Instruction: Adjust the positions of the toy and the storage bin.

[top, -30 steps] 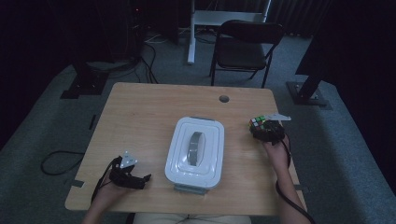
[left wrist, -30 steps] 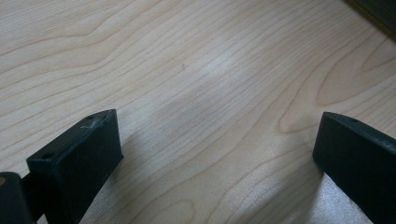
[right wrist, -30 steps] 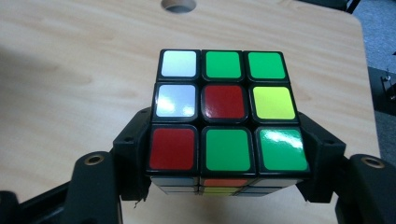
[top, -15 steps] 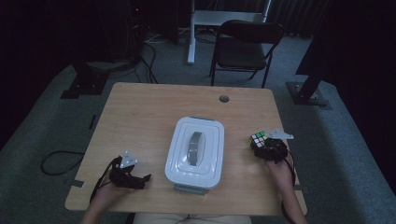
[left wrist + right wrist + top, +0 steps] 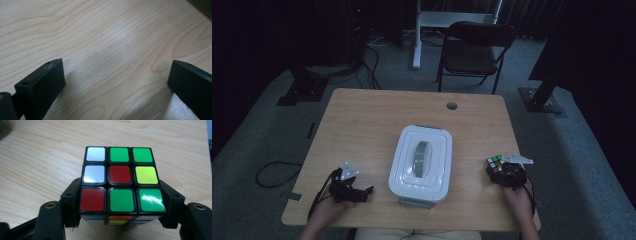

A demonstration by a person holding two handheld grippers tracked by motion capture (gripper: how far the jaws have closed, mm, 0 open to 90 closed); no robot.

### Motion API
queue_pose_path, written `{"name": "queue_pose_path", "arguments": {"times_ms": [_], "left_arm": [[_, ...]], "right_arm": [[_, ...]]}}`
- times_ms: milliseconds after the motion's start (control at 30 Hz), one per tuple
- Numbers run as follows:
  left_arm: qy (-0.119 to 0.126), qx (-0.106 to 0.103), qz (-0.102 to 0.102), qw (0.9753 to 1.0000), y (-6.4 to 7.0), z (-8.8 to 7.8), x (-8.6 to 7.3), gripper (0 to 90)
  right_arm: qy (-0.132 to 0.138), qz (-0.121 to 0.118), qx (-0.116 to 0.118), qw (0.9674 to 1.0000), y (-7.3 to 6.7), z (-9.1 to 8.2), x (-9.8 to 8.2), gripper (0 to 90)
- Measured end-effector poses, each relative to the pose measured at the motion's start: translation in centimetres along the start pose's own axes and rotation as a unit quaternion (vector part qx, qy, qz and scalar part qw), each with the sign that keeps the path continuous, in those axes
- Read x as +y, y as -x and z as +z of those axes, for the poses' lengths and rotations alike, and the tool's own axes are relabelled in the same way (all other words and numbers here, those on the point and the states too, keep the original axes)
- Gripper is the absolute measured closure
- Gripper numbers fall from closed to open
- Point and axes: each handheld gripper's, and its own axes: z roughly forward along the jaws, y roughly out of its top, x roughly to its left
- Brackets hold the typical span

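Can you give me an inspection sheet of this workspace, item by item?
Surface: light wooden table with a round hole near its far edge.
Job's things: puzzle cube with mixed colours, held at the table's right side; white lidded container in the middle, lid on.
Clutter: nothing seen.
Grippers: right gripper shut on the puzzle cube, jaws against two opposite sides; left gripper low over the table's left near corner, jaws wide apart with nothing between them.
Cables: a black cable loops on the floor left of the table.
Surroundings: dark room, grey carpet, a folding chair beyond the table.
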Motion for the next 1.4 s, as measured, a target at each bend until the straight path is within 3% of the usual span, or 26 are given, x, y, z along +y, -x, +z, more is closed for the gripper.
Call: {"name": "queue_pose_path", "arguments": {"times_ms": [233, 467, 833, 933, 1267, 1400], "left_arm": [[0.0, 0.0, 0.0, 1.0, 0.0, 0.0, 0.0, 1.7], [0.0, -0.001, 0.0, 1.0, 0.0, 0.0, 0.0, 1.7], [0.001, -0.002, 0.001, 1.0, 0.0, 0.0, 0.0, 1.7], [0.001, -0.002, 0.001, 1.0, 0.0, 0.0, 0.0, 1.7], [0.001, -0.003, 0.003, 1.0, -0.1, 0.0, 0.0, 1.6], [0.001, -0.005, 0.004, 1.0, -0.1, 0.0, 0.0, 1.6]], "right_arm": [[0.005, 0.019, 0.016, 0.9997, 0.5, -0.6, -1.0, 33.6], [0.01, 0.022, 0.023, 0.9995, 0.6, -0.9, -1.5, 33.0], [0.035, 0.018, 0.018, 0.9991, 0.8, -2.3, 0.0, 16.3], [0.041, 0.013, 0.015, 0.9989, 0.7, -2.5, 0.6, 13.2], [0.086, -0.011, 0.042, 0.9954, -0.9, -3.6, 2.8, 12.9], [0.083, -0.04, 0.059, 0.994, -1.8, -3.5, 3.4, 12.2]]}}
